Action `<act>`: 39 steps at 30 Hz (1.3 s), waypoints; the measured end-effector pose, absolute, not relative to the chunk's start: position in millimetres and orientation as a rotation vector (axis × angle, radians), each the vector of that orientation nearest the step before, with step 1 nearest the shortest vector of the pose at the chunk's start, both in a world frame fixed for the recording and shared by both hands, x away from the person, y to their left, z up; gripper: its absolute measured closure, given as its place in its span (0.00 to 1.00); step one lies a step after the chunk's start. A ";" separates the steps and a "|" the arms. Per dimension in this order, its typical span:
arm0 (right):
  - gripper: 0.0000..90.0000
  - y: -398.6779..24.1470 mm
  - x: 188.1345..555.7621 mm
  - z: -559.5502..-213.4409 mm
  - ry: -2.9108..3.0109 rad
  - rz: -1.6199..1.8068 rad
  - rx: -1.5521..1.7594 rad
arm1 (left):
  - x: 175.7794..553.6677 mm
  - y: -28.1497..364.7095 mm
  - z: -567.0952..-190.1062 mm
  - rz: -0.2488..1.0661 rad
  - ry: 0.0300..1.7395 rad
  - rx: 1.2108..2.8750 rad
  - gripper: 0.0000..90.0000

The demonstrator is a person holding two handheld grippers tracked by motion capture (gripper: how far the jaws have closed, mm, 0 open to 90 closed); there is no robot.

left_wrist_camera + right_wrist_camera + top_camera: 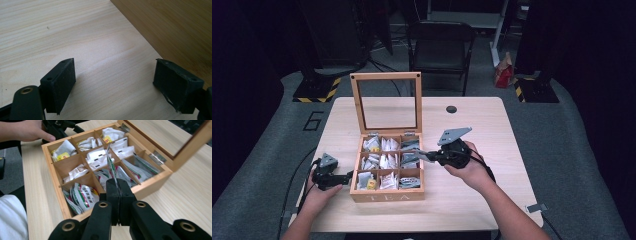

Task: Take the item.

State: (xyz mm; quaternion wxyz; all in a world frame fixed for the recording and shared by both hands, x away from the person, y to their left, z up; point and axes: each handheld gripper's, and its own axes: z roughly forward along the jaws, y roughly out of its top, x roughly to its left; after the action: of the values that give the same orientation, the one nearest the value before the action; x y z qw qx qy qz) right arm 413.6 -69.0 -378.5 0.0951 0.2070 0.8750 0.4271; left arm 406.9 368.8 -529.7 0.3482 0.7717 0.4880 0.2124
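An open wooden tea box [387,196] stands mid-table, its glass lid [386,76] upright at the back. Its compartments hold several tea bag packets. My right gripper [434,157] hovers over the box's right side, shut on a thin white, green and red tea bag packet [421,154]. In the right gripper view the packet [111,167] stands edge-on, clamped in the right gripper [117,182] above the box [53,185]. My left gripper [347,176] rests on the table just left of the box, open. The left gripper [115,80] has bare wood between its jaws, and the box wall [175,30] is close by.
A small black disc [451,109] lies on the light wooden table [472,205] behind the box. A black chair [439,47] stands beyond the far edge, and a red bag [503,75] sits on the floor. The person's left hand [27,131] lies beside the box.
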 end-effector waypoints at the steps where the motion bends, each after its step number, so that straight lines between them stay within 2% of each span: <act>1: 1.00 -72.6 414.2 -378.4 2.590 1.260 0.612 | 406.9 368.9 -529.6 0.548 1.265 2.003 0.19; 39: 0.99 -146.8 423.2 -375.0 2.417 1.235 0.831 | 407.1 369.2 -529.6 0.556 1.259 2.004 0.19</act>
State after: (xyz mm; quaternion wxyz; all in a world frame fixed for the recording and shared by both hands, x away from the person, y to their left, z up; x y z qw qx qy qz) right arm 423.2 -146.8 -375.0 0.1511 0.2893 0.8418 0.4300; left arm 407.1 369.2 -529.6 0.3477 0.7729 0.4856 0.2145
